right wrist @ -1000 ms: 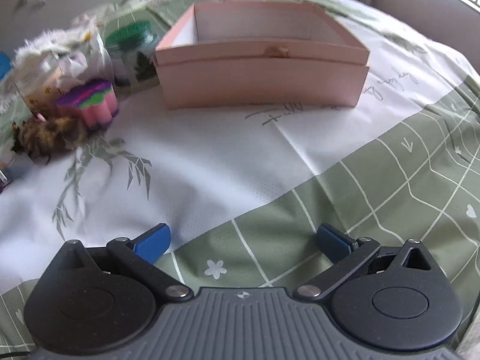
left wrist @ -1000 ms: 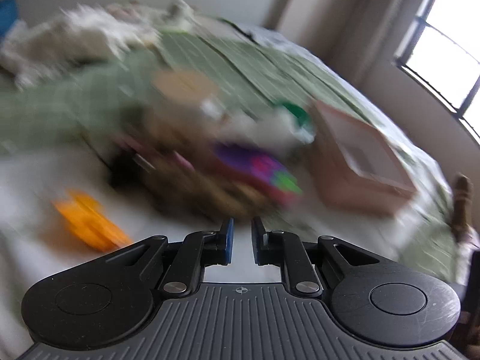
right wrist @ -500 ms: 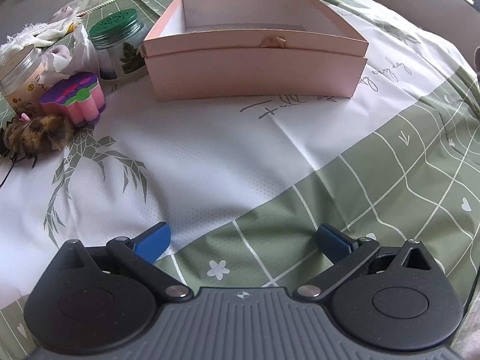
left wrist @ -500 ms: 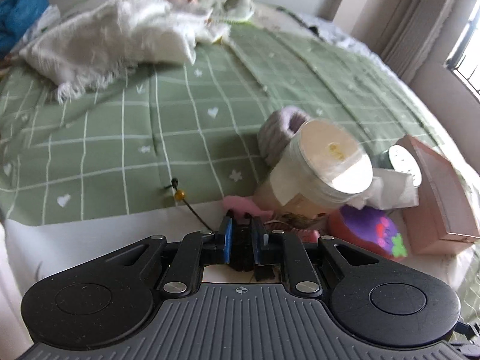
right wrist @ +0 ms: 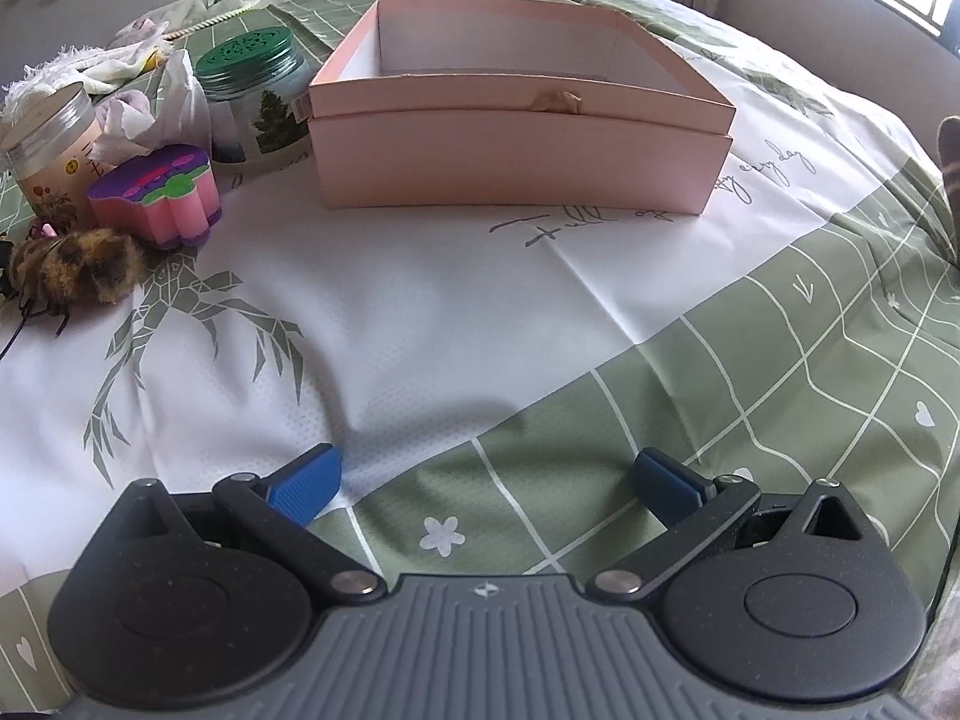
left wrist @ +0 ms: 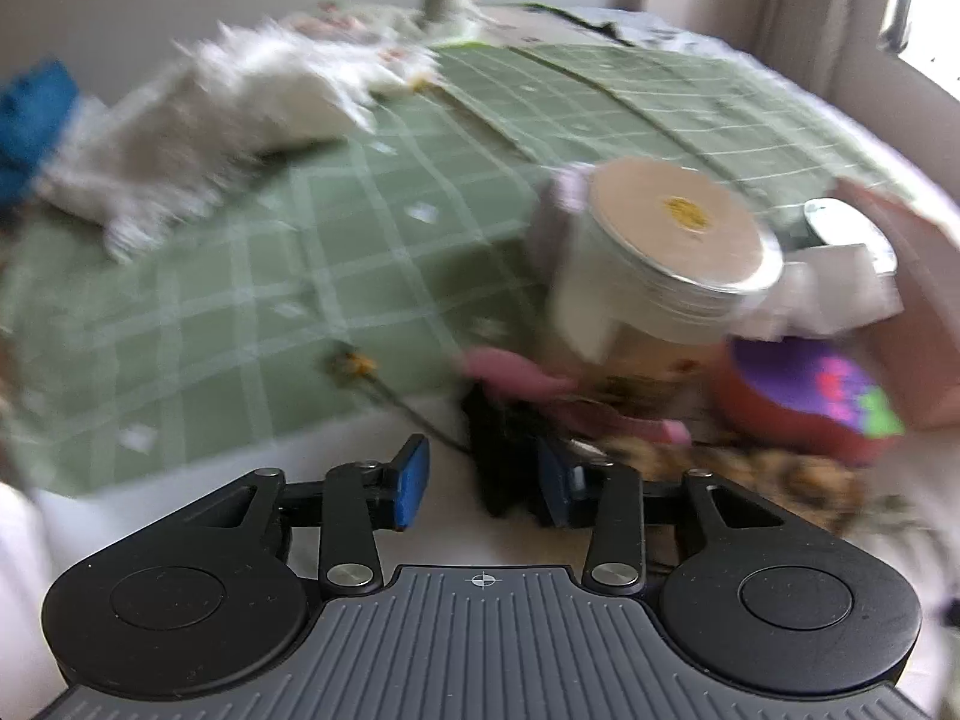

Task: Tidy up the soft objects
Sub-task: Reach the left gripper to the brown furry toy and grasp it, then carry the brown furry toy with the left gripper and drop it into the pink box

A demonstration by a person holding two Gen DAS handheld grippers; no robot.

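Observation:
A plush bee (right wrist: 75, 267) lies on the bed at the left, next to a pink and purple flower sponge (right wrist: 157, 192). An open pink box (right wrist: 516, 114) stands at the back middle. In the blurred left wrist view my left gripper (left wrist: 483, 486) is open, its fingers on either side of the bee's black head (left wrist: 501, 450). The bee's brown body (left wrist: 750, 468) runs to the right and the sponge (left wrist: 810, 396) lies beyond it. My right gripper (right wrist: 485, 483) is open and empty, low over the bed in front of the box.
A silver-lidded jar (right wrist: 51, 147) and a green-lidded jar (right wrist: 258, 96) stand behind the sponge, with crumpled white plastic (right wrist: 159, 111) between them. A white fluffy blanket (left wrist: 228, 132) lies far left on the green checked cover. A window is at the right.
My left gripper has opened from nearly shut and now stands around the bee's head. The right gripper has dipped slightly toward the box and stays open.

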